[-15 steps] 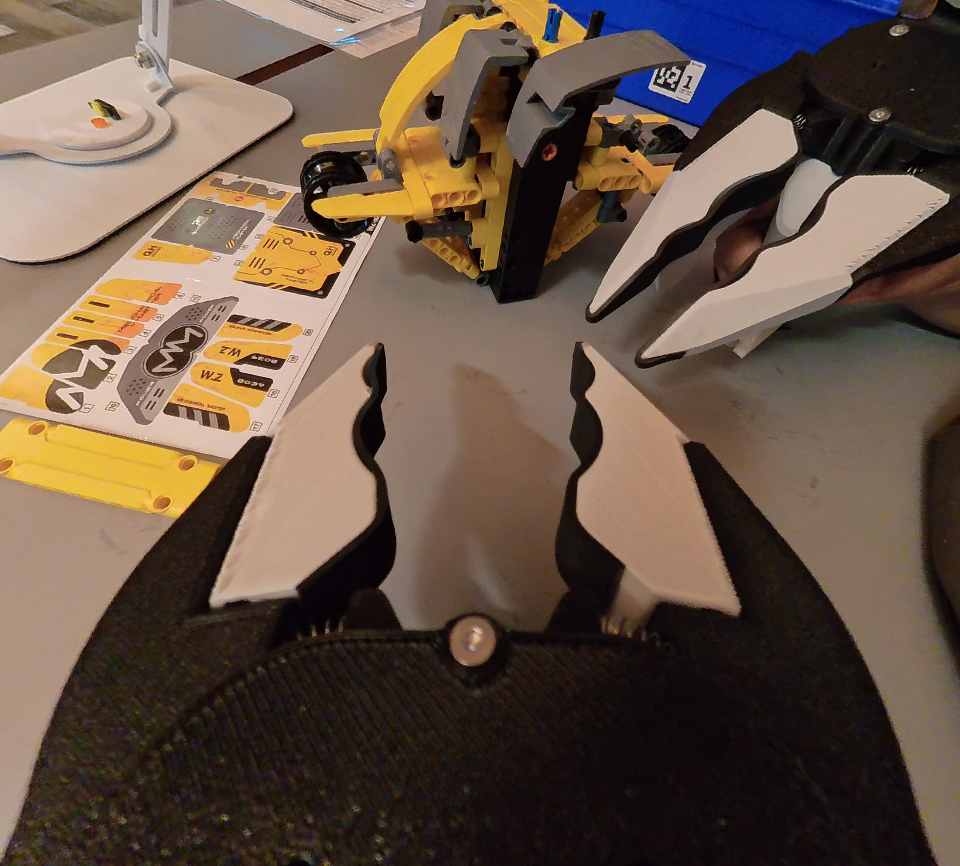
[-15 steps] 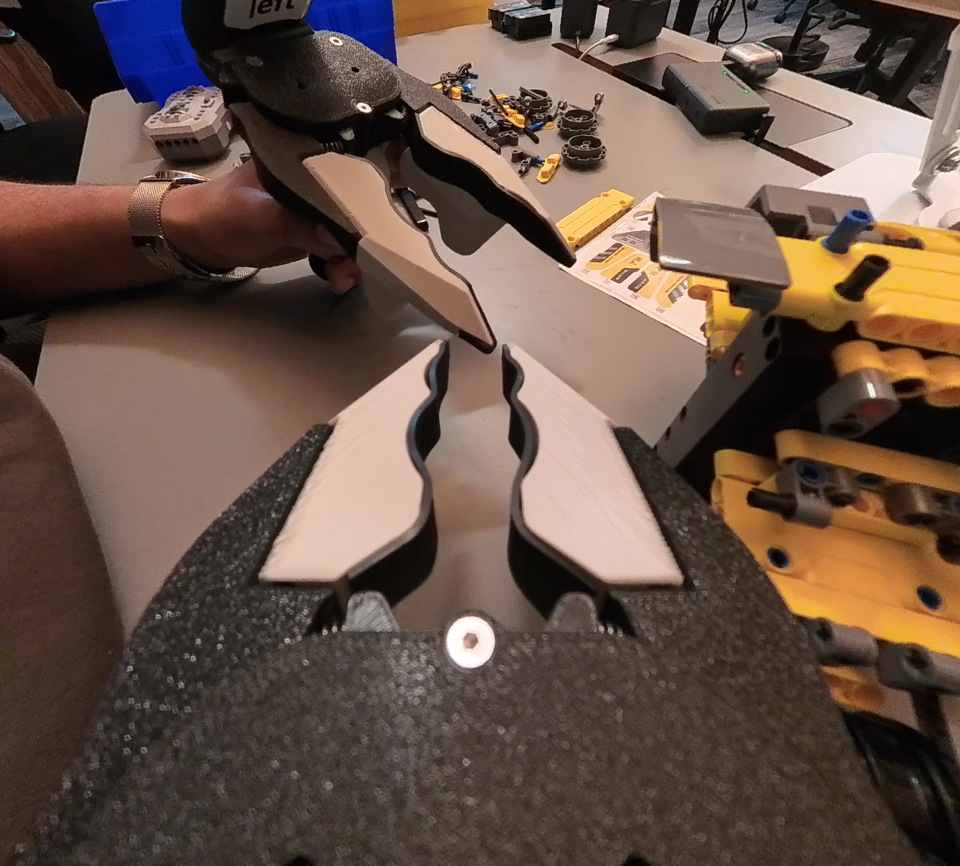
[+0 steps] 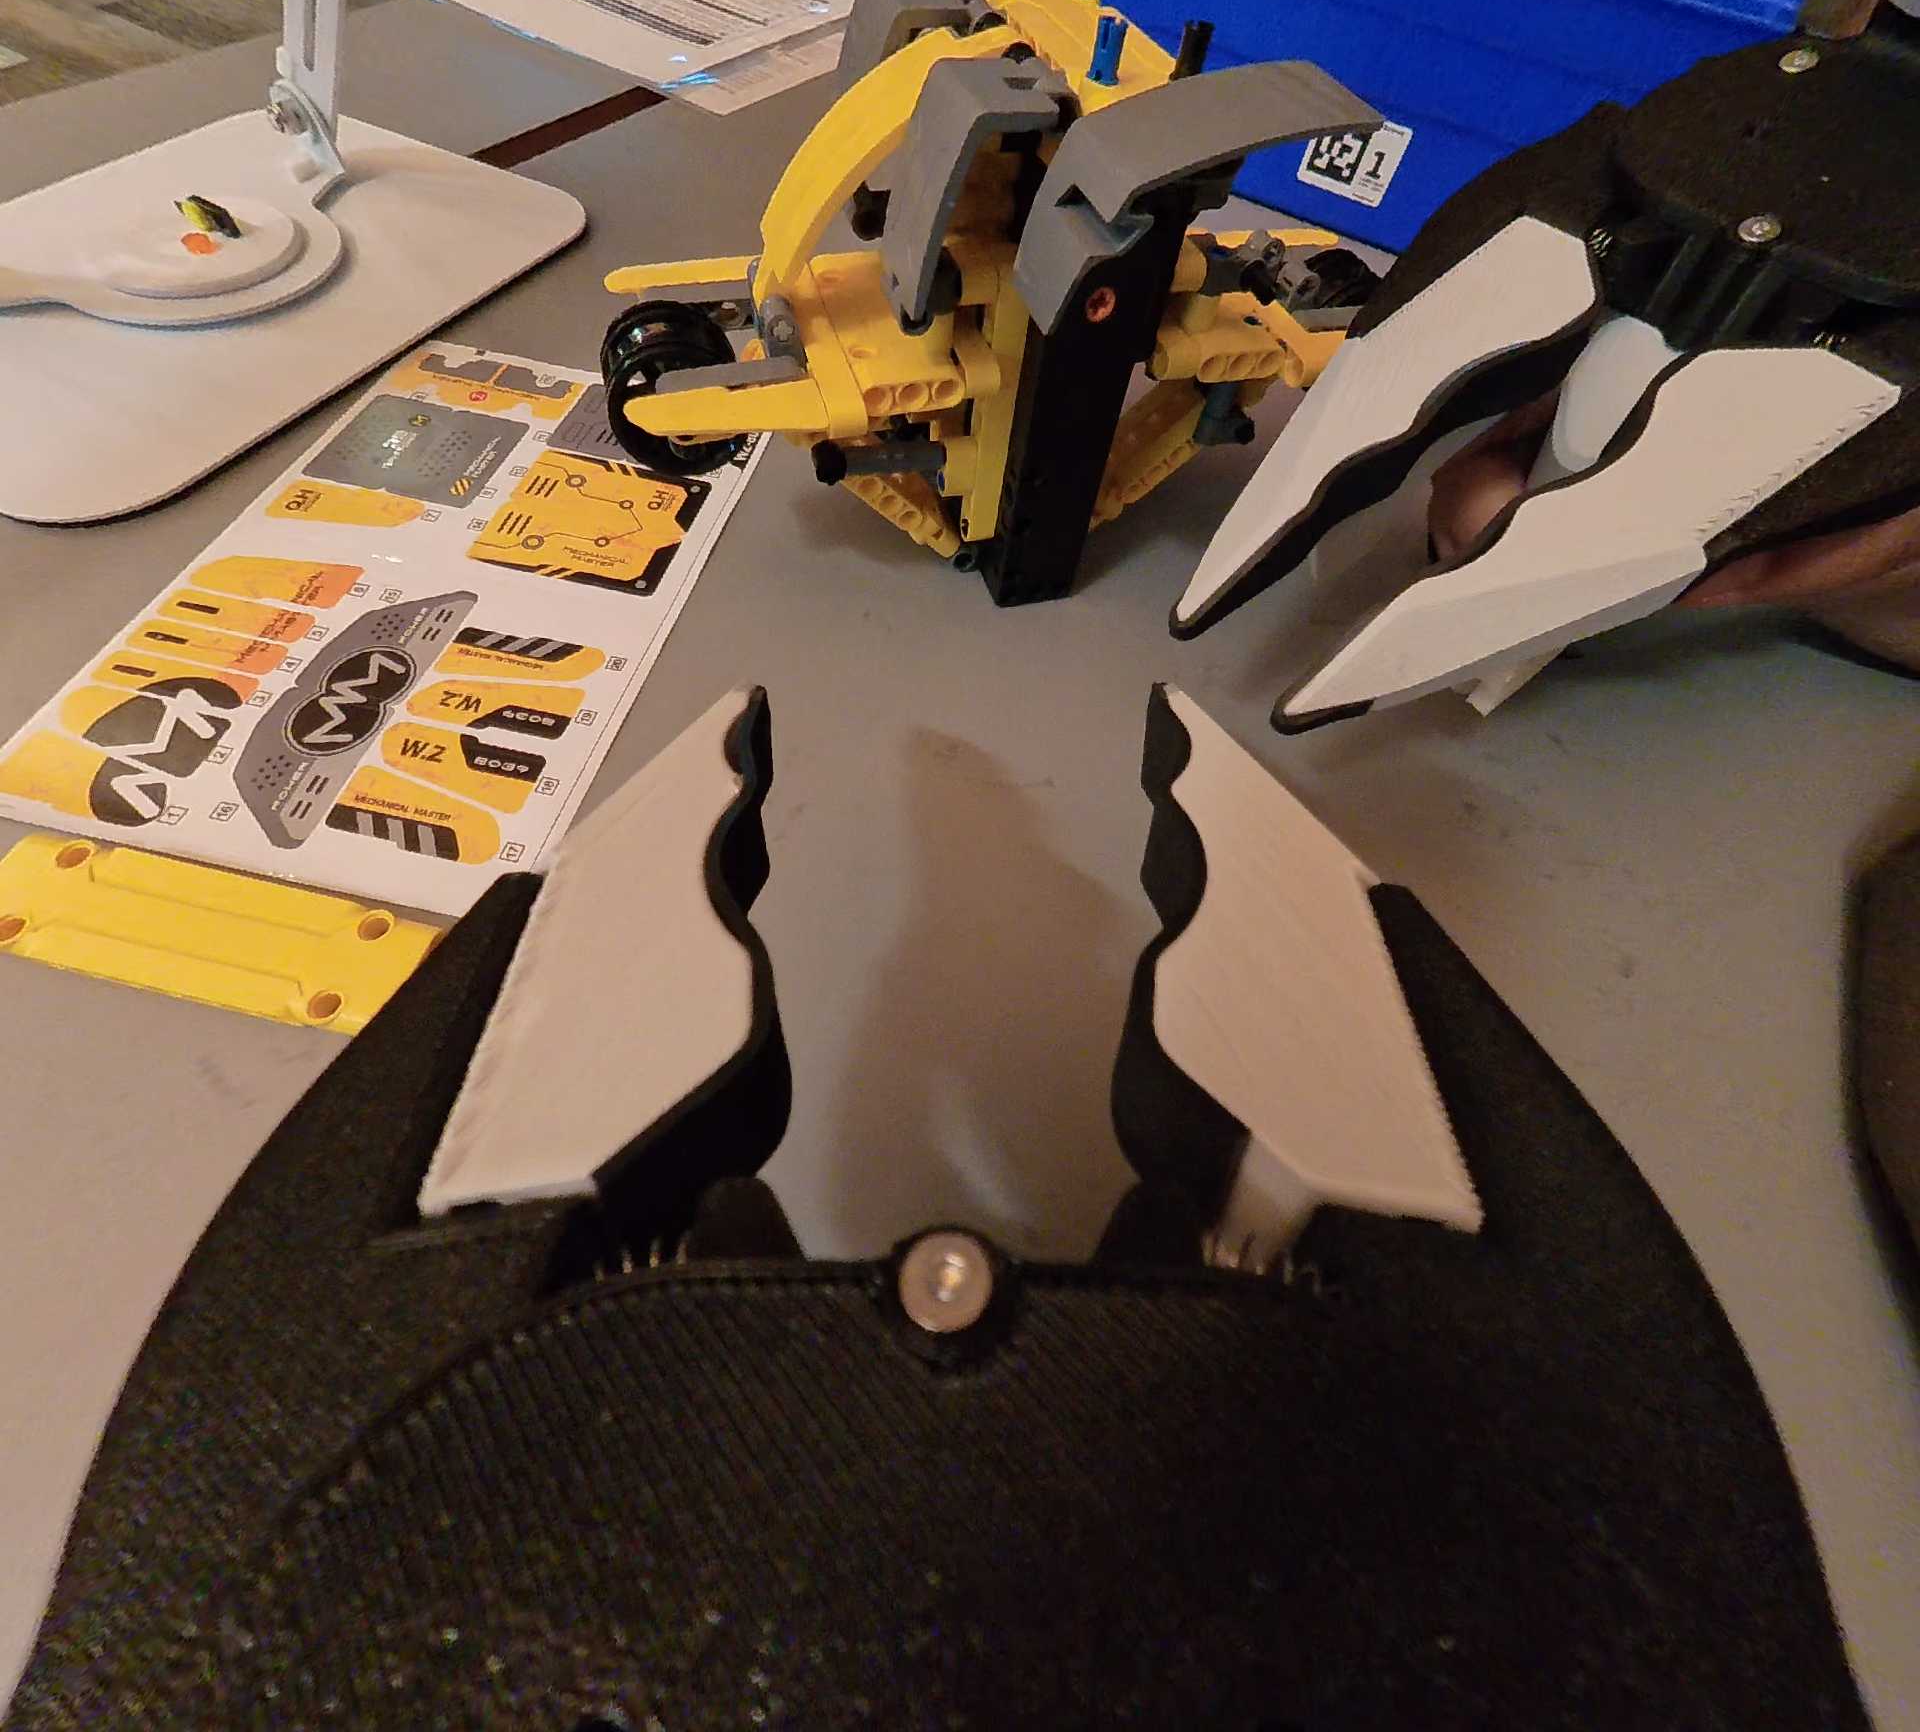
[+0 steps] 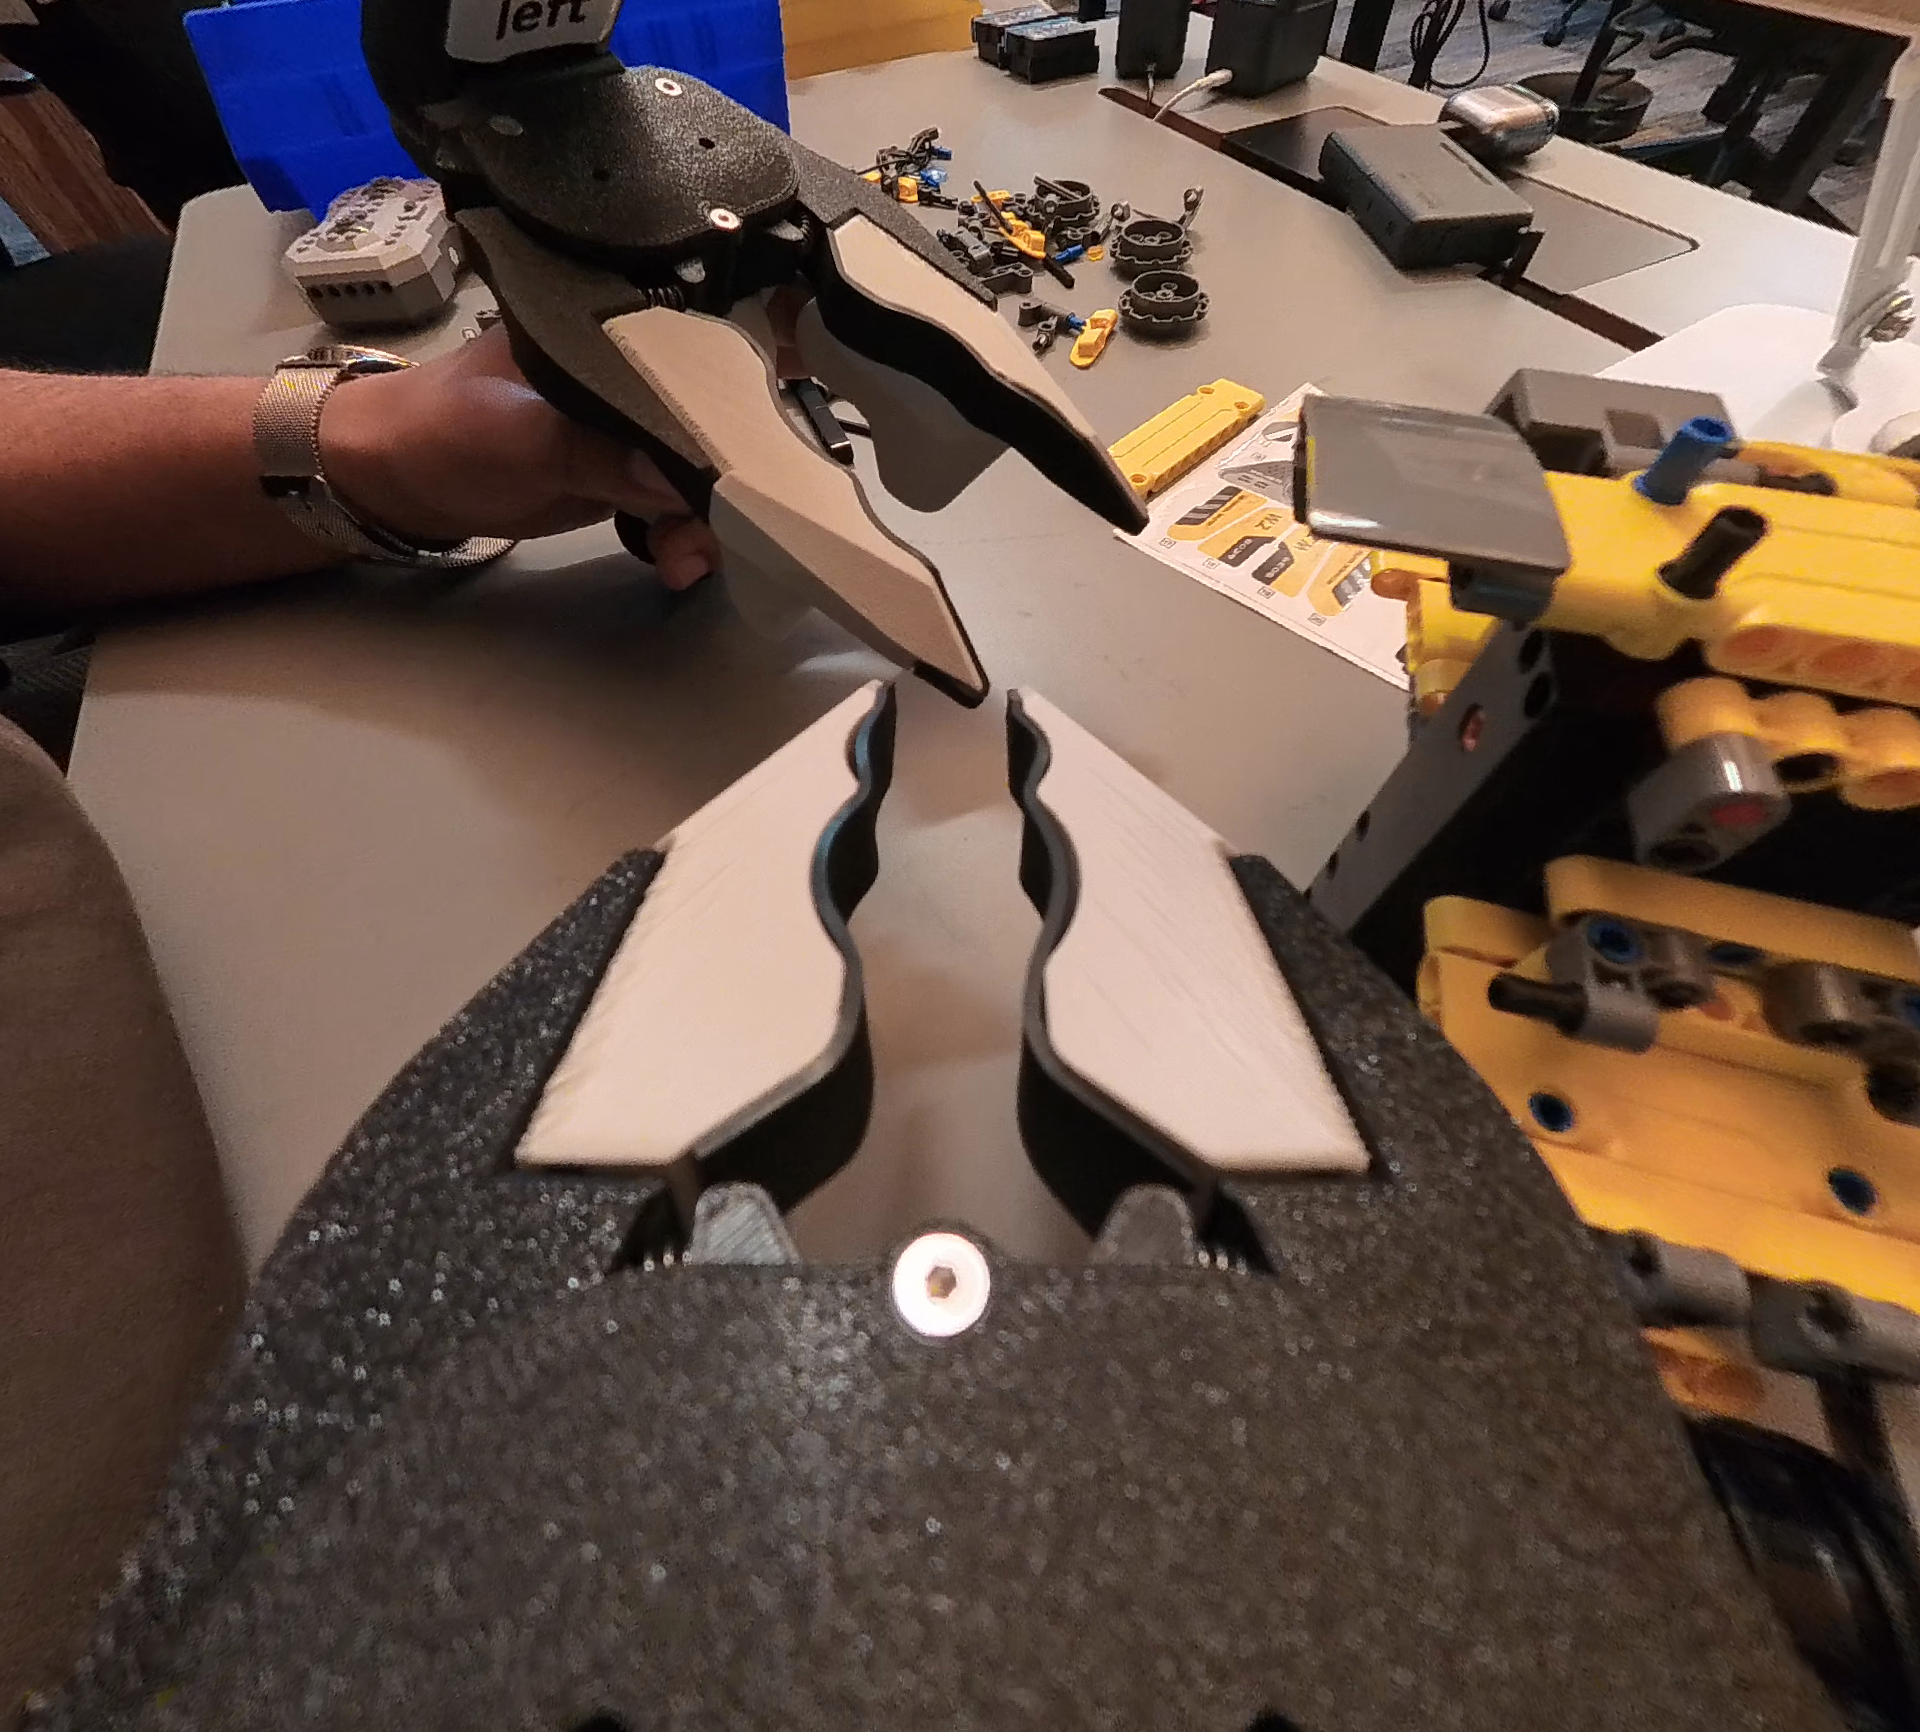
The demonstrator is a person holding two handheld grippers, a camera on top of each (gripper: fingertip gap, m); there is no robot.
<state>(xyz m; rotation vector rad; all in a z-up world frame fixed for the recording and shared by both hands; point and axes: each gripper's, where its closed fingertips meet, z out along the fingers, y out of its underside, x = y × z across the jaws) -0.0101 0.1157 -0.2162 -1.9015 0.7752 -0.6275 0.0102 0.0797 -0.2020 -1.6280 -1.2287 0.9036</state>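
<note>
Left claw (image 3: 956, 706), jaws wide and empty, hovers over the grey counter (image 3: 935, 851); yellow brick model (image 3: 997, 311) stands ahead. Right claw (image 4: 951, 706), jaws narrow and empty, lies beside the model.

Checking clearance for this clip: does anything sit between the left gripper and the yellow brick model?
Nothing visible does. The left gripper, jaws open and empty, faces bare table up to the model. The sticker sheet lies off to its left, and the right gripper hovers to its right, outside that path.
</note>
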